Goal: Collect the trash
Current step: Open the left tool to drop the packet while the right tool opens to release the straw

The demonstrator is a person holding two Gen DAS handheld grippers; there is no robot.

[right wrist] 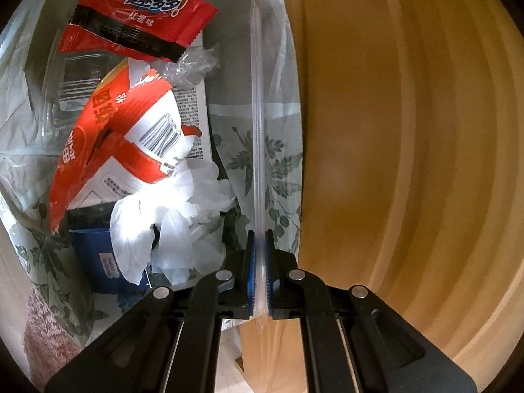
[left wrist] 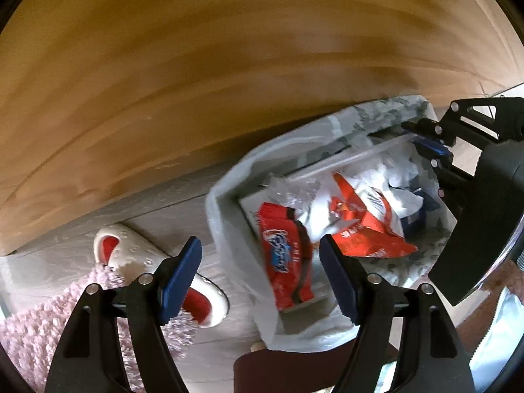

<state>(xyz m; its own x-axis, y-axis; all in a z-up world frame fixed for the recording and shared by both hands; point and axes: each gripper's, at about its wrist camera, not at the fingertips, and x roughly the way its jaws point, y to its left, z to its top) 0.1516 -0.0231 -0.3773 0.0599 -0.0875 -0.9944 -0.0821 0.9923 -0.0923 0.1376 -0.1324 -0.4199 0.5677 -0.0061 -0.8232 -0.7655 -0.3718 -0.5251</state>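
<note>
Between my right gripper's (right wrist: pixel 260 262) closed fingers I held a clear zip bag (right wrist: pixel 258 104) over the lined bin (right wrist: pixel 285 124), release judged next; my left gripper (left wrist: pixel 258 278) hung open, empty, above it.

In the left wrist view, the trash bin (left wrist: pixel 226 216) sits right of centre against the wooden panel (left wrist: pixel 196 65) filling the upper frame. A slipper (left wrist: pixel 131 249) lies on the floor at lower left, partly on a rug (left wrist: pixel 29 324). Wrappers (left wrist: pixel 288 255) and crumpled tissue (right wrist: pixel 170 222) lie inside the bin.
</note>
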